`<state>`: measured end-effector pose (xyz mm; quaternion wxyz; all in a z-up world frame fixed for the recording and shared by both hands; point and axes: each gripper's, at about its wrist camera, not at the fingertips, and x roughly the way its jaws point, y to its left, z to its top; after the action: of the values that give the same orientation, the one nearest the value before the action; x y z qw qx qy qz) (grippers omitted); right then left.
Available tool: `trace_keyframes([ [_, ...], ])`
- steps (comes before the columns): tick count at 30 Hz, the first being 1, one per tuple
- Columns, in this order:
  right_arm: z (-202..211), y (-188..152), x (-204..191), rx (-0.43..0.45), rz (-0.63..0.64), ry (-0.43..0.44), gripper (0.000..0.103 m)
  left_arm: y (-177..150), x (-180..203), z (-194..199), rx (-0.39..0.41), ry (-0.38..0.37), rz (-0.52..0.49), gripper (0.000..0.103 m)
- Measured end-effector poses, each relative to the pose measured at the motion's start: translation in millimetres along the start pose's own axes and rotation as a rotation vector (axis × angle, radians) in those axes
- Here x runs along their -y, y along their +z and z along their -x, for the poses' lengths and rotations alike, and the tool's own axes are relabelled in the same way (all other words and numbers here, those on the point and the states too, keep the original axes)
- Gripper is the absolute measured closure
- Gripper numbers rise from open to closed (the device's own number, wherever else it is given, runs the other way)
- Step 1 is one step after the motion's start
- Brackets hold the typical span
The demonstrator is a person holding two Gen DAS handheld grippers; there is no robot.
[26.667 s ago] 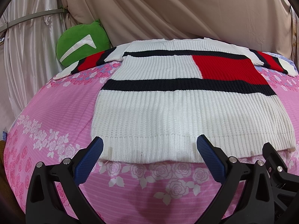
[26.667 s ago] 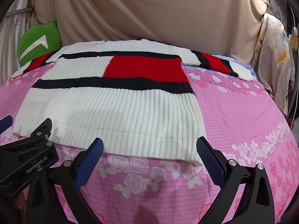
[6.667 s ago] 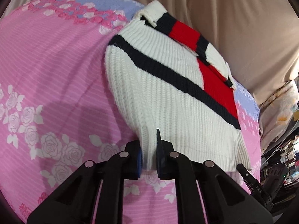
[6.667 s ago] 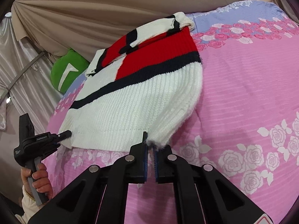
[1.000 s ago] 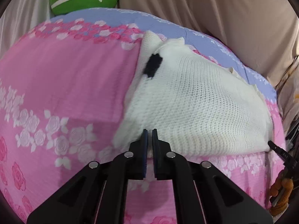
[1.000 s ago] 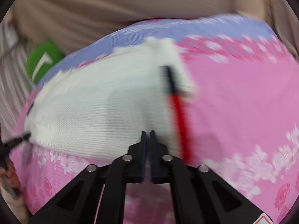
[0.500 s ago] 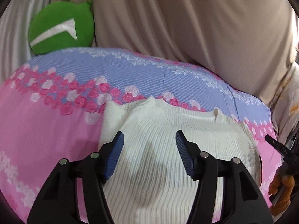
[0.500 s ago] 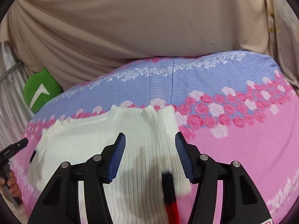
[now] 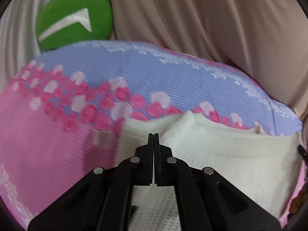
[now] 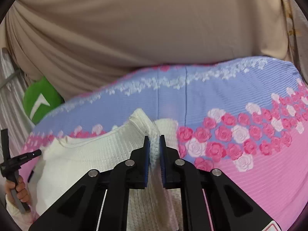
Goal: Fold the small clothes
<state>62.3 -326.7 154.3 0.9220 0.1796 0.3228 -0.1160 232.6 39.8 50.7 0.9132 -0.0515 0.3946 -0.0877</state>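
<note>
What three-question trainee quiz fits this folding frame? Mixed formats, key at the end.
1. True or false: the right tongs are clamped on a raised fold of the white sweater.
2. What sits at the far left end of the bed, against the curtain? A) green cushion B) red pillow C) folded towel
3. Fill in: in the left wrist view, the left tongs over the sweater have their jaws ____ (open or shut).

Key: 1 true; 2 A; 3 shut.
</note>
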Motion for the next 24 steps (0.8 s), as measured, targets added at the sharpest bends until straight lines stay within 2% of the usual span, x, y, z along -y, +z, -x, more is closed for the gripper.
trace_keyframes([
  [1, -17, -3, 4, -0.053, 0.005, -0.036, 0.095, 0, -3, -7, -0.018, 0.007, 0.001, 0.103],
  [3, -54, -16, 11, -0.179, 0.006, -0.083, 0.095, -5, -11, -28, -0.105, -0.035, 0.039, 0.103],
  [5, -48, -17, 8, -0.149, 0.012, -0.079, 0.095, -8, -14, -19, -0.096, -0.083, 0.063, 0.103],
  [8, -43, -16, -3, -0.135, 0.041, -0.073, 0.094, -6, -10, 4, -0.054, -0.139, 0.042, 0.101],
  [9, -45, -18, -5, -0.139, 0.05, -0.079, 0.094, -4, -8, 9, -0.051, -0.164, 0.034, 0.089],
  [10, -48, -19, -5, -0.145, 0.049, -0.08, 0.092, -1, -6, 11, -0.051, -0.187, 0.027, 0.067],
  [12, -51, -20, -3, -0.152, 0.024, -0.061, 0.09, 1, -1, 8, -0.054, -0.187, 0.013, 0.041],
  [13, -50, -19, -1, -0.148, 0.011, -0.052, 0.089, 2, 3, 3, -0.062, -0.182, -0.005, 0.041],
  [17, -49, -14, 3, -0.171, -0.016, -0.016, 0.081, -1, 15, -30, -0.148, -0.192, -0.04, 0.043],
  [18, -48, -14, 2, -0.178, -0.015, -0.004, 0.08, -2, 19, -34, -0.151, -0.186, -0.055, 0.054],
  [19, -47, -13, 0, -0.182, -0.01, 0.006, 0.081, -3, 21, -34, -0.144, -0.176, -0.07, 0.084],
  [20, -44, -12, -3, -0.18, -0.004, 0.025, 0.092, -2, 24, -34, -0.143, -0.175, -0.077, 0.097],
  [22, -28, -7, -11, -0.133, -0.012, 0.101, 0.094, 3, 20, -25, -0.109, -0.195, -0.043, 0.096],
  [24, 0, 3, -20, -0.028, 0.003, 0.155, 0.094, 10, 13, -6, -0.033, -0.197, -0.013, 0.096],
])
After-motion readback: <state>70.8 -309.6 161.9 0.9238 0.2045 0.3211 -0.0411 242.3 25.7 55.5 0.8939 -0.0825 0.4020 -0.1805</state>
